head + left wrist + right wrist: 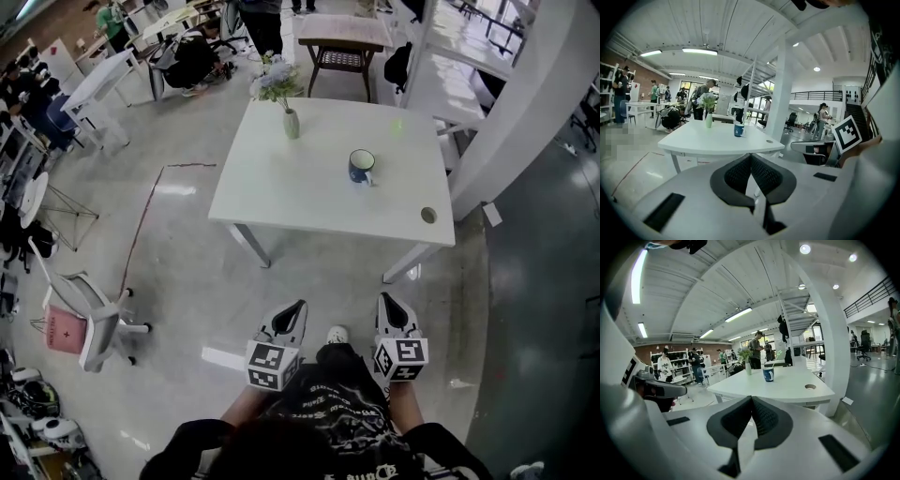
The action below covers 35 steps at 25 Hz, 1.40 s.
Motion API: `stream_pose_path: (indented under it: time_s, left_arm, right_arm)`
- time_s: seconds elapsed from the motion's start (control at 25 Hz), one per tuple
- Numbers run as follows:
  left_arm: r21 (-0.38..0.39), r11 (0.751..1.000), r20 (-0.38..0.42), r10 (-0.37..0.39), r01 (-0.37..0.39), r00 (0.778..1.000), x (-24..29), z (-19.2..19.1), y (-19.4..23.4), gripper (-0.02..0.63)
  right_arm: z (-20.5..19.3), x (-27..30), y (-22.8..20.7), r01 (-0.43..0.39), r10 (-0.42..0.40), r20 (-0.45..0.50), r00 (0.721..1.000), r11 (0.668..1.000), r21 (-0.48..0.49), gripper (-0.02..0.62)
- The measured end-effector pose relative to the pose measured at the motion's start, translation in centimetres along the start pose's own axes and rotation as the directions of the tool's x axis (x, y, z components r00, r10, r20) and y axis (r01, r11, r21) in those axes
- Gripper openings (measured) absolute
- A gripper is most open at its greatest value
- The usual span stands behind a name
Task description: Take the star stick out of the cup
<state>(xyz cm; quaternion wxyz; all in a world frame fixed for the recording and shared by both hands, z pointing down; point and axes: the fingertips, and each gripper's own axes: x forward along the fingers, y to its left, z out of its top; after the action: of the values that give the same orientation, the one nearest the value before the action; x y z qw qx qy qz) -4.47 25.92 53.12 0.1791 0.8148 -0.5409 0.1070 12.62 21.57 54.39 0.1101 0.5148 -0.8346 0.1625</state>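
Approach looked to be the step in hand. The person stood back from the white table [309, 202], with both tools held low in front of the body, well apart from the cup [362, 167] near the middle of the table top. The left gripper [299, 304] had its jaws pressed together with nothing between them, and the right gripper [385, 298] was the same (each gripper's own view showed them meeting in a closed point). The star stick [780, 355] was not yet out; in the right gripper view a thin pale green line leaned from the cup toward the right.

The next move probably called for carrying one gripper over the table, parting its jaws, closing them on the stick above the rim and lifting it clear. The other gripper might need to steady the cup, which could tip or slide.

The star itself was too small to make out. The head view gave only a faint green patch beyond the cup, and the left gripper view showed no stick at all. The cup's inside could not be seen. A vase of flowers [292, 122] stood toward the table's far left, apart from the cup.
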Motion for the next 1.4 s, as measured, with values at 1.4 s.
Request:
stream_pose_path:
  time_s: [1.4]
  left_arm:
    - [-0.042, 0.99, -0.01, -0.139, 0.138, 0.99, 30.2, 13.7, 7.3, 0.02]
  right_arm:
    - [11.7, 22.9, -15.9, 0.071, -0.073, 0.006, 0.997, 0.981, 0.183, 0.008]
